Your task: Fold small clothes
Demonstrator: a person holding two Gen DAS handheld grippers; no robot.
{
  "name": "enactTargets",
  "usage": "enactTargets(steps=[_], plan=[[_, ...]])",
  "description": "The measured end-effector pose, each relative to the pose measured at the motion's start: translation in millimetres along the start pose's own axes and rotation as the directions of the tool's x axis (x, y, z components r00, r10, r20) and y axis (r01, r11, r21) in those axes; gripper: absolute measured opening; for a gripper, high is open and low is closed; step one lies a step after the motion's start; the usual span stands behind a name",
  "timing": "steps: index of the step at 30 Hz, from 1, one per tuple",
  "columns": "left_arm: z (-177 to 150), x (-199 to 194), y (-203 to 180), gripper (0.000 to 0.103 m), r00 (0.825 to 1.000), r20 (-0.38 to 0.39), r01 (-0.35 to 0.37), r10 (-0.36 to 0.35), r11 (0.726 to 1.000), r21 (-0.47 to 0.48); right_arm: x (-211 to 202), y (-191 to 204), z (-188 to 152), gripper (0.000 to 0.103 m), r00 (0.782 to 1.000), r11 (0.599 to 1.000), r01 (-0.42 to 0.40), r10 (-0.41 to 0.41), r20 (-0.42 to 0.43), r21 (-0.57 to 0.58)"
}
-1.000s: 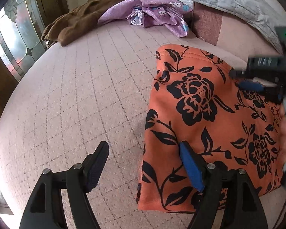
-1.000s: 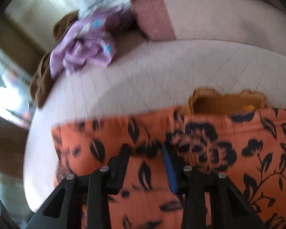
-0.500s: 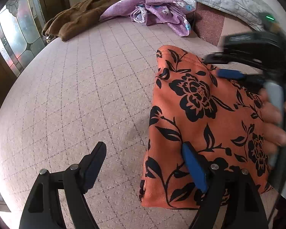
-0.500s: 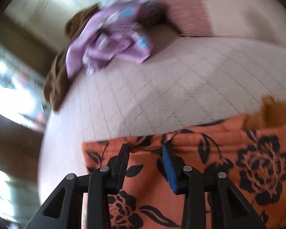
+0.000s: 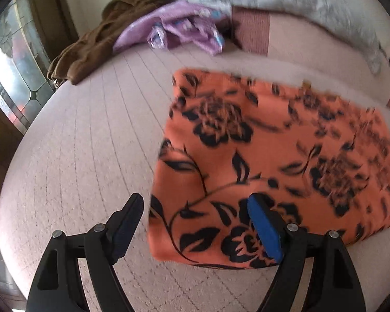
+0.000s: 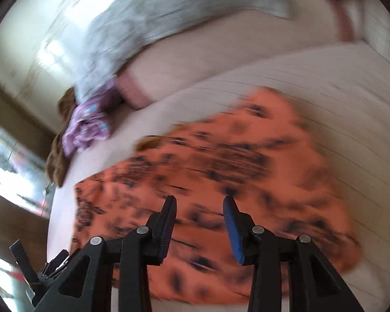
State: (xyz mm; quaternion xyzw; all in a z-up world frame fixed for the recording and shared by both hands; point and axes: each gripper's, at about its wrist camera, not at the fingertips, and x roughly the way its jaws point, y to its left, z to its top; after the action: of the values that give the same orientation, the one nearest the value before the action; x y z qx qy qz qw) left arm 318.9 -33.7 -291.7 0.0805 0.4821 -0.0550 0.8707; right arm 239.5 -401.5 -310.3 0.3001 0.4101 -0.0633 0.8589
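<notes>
Folded orange floral garment [image 5: 273, 156] on bed [image 5: 78, 156]

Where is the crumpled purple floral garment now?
In the left wrist view the crumpled purple floral garment lies at the bed's far end, between the brown garment and the grey quilt.

place: home bedroom | signs: quilted bed [image 5: 78, 156], pillow [image 5: 312, 39], heaped clothes [image 5: 174, 28], leaded-glass window [image 5: 15, 78]

Daylight enters through the stained-glass window [image 5: 15, 78] at left and blows out there. Both fisheye views curve strongly and darken at the rims. Motion blur smears the orange floral garment [image 6: 208, 182] heavily in the right wrist view, mildly in the left.
</notes>
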Motion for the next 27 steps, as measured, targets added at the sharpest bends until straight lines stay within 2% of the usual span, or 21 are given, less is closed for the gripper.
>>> enactTargets(steps=[2,4,5,6,8,10,12,16,21,24,27], plan=[[-6,9,0,0.09,0.999,-0.042,-0.004,0.004,1.0,-0.01,-3,-32,-11,0.042,0.998,0.998,0.056,-0.055,-0.009,0.038],[-7,15,7,0.101,0.999,-0.053,-0.007,0.004,0.998,-0.064,6,-60,-26,0.041,0.988,0.986,0.145,-0.14,-0.061,0.077],[-7,17,10,0.103,0.998,-0.063,-0.007,0.002,0.996,-0.089,9,-76,-37,0.041,0.99,0.986,0.131,-0.124,-0.07,0.099],[-8,20,15,0.103,0.997,-0.076,0.02,-0.029,0.993,-0.12,3,-79,-41,0.04,0.994,0.99,0.105,-0.102,-0.029,0.093],[-9,23,23,0.103,0.994,-0.084,0.058,-0.074,0.982,-0.177,-5,-76,-49,0.041,0.994,0.993,0.109,-0.109,0.002,0.035],[-10,21,19,0.103,0.996,-0.07,0.041,-0.051,0.989,-0.145,-8,-69,-56,0.041,0.99,0.99,0.136,-0.134,0.035,-0.049],[-9,17,13,0.103,0.998,-0.054,0.015,-0.021,0.993,-0.117,-8,-68,-60,0.041,0.989,0.986,0.142,-0.138,0.054,-0.086],[-6,10,0,0.103,0.999,-0.027,-0.027,0.025,0.997,-0.077,-9,-71,-65,0.044,0.991,0.99,0.118,-0.112,0.079,-0.073],[-5,0,-15,0.103,0.999,-0.012,-0.041,0.041,0.996,-0.073,-13,-71,-76,0.049,0.991,0.991,0.083,-0.071,0.117,-0.104],[-3,-12,-23,0.103,0.999,0.002,-0.037,0.038,0.997,-0.067,-16,-68,-75,0.057,0.993,0.993,0.065,-0.056,0.1,-0.099],[-8,-35,-26,0.103,0.999,0.037,-0.03,0.032,0.997,-0.066,-25,-63,-73,0.059,0.996,0.994,0.063,-0.056,0.076,-0.087]])
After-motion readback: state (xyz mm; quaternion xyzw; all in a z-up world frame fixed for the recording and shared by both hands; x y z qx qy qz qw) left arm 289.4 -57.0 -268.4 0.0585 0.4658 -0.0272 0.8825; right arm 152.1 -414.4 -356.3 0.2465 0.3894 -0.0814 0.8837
